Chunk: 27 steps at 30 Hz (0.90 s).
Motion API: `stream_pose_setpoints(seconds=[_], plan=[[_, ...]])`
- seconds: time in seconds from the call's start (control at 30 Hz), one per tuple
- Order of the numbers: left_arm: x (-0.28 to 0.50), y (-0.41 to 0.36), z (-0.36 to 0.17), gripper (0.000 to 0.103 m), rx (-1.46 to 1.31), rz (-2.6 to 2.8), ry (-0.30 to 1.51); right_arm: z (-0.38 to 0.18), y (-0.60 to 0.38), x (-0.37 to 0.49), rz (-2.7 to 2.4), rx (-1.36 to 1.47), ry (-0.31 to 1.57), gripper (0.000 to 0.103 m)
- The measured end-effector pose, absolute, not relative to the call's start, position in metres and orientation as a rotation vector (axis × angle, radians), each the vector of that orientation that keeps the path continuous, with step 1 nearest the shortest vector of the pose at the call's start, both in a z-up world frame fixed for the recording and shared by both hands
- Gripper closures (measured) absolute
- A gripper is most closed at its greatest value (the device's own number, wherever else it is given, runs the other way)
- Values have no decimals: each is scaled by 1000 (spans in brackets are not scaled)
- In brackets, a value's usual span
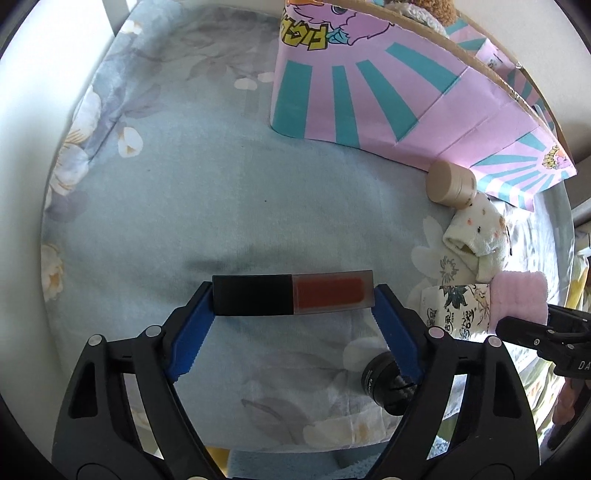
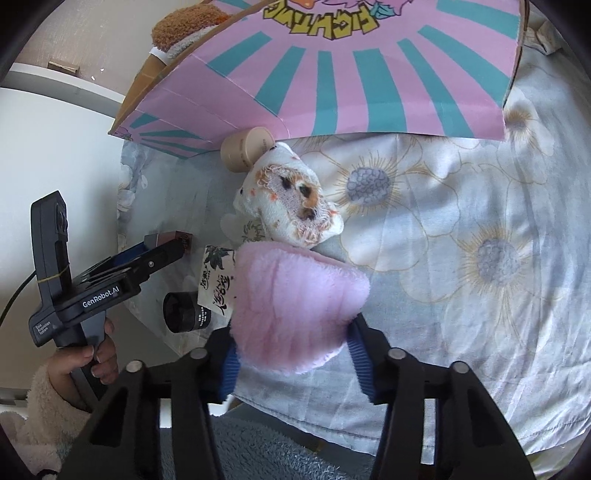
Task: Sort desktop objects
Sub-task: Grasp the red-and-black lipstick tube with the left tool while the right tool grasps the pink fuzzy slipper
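Risk first: left hand-held gripper (image 1: pixel 293 297) pinches lip-gloss tube (image 1: pixel 293 295) lengthwise by its ends w/ fingertips only; smooth ends, could pivot or pop out. Right hand-held gripper (image 2: pixel 293 347) clamped on pink fluffy cloth (image 2: pixel 295 302), soft and compressible, may sag or snag sock (image 2: pixel 291 199) touching it. Beige jar (image 2: pixel 245 147) on its side against box, could roll if bumped. Pink/teal box (image 1: pixel 369 99) on floral-covered surface (image 1: pixel 166 184): plush toy (image 2: pixel 181 27) pokes above rim, rest of contents hidden. Both held items outside the box.

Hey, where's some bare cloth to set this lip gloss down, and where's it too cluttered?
Free: the floral cloth left of the pink box, beyond the lip gloss in the left gripper. Crowded: the right side, where tan jar, spotted sock, printed packet, black lens and pink fluffy item in the right gripper cluster.
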<state>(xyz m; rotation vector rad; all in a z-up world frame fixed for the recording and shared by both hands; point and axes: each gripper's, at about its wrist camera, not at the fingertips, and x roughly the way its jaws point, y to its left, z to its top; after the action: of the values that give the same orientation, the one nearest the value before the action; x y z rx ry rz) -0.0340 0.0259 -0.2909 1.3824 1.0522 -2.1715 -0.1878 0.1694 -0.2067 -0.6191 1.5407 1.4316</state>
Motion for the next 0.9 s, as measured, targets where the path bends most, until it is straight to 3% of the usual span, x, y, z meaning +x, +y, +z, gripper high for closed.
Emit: stream_pose_setpoints(seconds=[0.4, 0.9], plan=[[-34, 24, -276, 20, 1379, -2179, 1041, -201, 169, -190, 1412, -593, 1523, 76], [-21, 2, -233, 20, 1339, -2240, 1012, -176, 157, -165, 1388, -583, 1456, 77]])
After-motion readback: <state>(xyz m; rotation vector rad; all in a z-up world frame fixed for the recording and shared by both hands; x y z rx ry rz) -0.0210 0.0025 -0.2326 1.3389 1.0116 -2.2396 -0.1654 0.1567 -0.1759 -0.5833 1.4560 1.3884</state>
